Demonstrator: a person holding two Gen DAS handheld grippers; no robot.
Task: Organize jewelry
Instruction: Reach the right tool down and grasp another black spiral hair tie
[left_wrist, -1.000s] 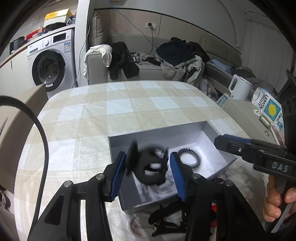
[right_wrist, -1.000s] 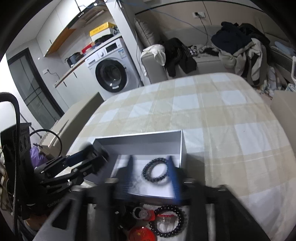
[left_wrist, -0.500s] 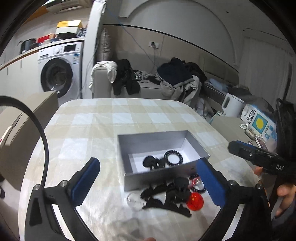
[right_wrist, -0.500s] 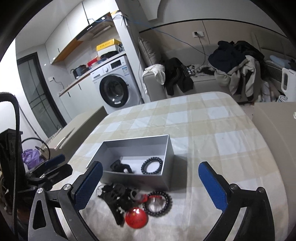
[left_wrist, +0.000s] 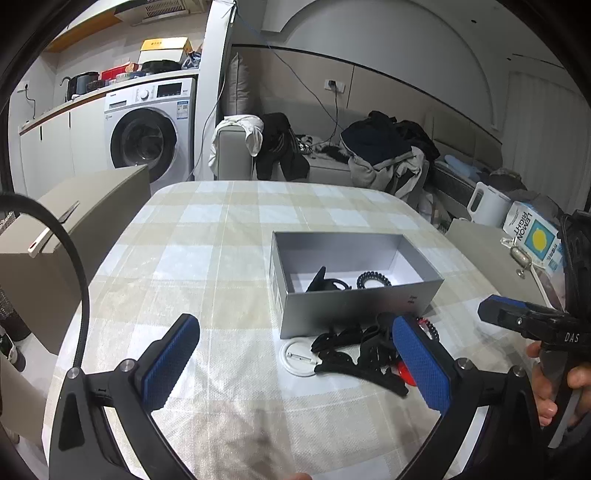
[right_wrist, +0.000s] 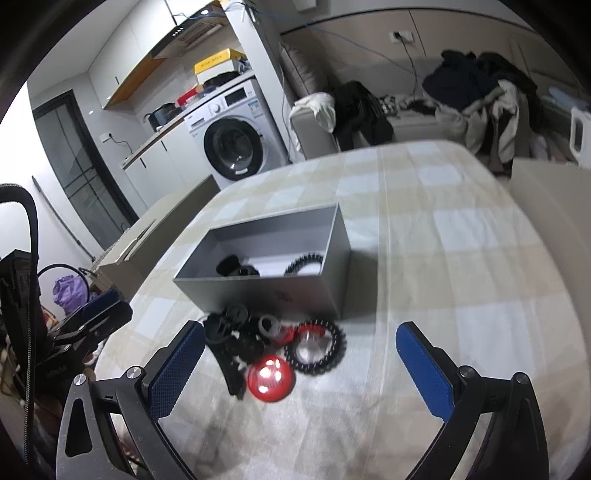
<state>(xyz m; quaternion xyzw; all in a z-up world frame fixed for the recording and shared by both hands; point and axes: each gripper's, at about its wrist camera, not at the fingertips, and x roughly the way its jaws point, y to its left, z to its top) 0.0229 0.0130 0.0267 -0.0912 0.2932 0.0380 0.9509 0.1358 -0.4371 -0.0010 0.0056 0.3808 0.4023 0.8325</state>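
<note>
Both grippers have just let go and pulled back from the grey box (left_wrist: 354, 302).

Left gripper (left_wrist: 295, 369) and right gripper (right_wrist: 301, 365) gape wide, empty. A black clip (left_wrist: 325, 282) and bead bracelet (left_wrist: 373, 280) now lie inside; the loose pile (right_wrist: 273, 347) waits just in front.

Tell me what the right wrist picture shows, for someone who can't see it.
An open grey box sits on a checked tablecloth with a dark bracelet and a black hair clip inside. In front of it lie more black clips, a beaded bracelet and a red badge. The right tool hovers wide open, empty.
</note>
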